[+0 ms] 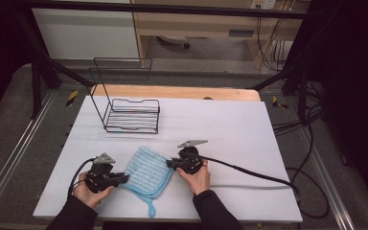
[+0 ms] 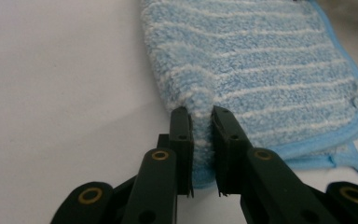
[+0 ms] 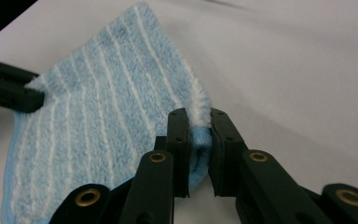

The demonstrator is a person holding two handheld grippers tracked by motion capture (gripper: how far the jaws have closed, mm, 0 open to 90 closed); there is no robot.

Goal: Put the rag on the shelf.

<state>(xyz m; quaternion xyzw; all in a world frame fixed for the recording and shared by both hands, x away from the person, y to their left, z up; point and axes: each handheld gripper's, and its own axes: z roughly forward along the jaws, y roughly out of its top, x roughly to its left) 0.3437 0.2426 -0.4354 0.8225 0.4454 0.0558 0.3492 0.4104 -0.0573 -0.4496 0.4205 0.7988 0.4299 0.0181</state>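
A folded light-blue towel with white stripes (image 1: 147,171) lies on the white table (image 1: 230,129) near its front edge, between my two grippers. My left gripper (image 1: 124,179) is at the towel's left corner, and in the left gripper view its jaws pinch the fluffy edge of the towel (image 2: 261,70), shut on it (image 2: 200,116). My right gripper (image 1: 169,164) is at the towel's right corner; in the right gripper view its jaws clamp the folded edge of the towel (image 3: 102,116), shut on it (image 3: 197,119). The left gripper's black jaws (image 3: 9,91) show at the far corner there.
A black wire rack (image 1: 130,114) stands at the back left of the table. A black cable (image 1: 254,173) trails from my right gripper across the table to the right edge. A thin loop of the towel (image 1: 151,208) hangs toward the front edge.
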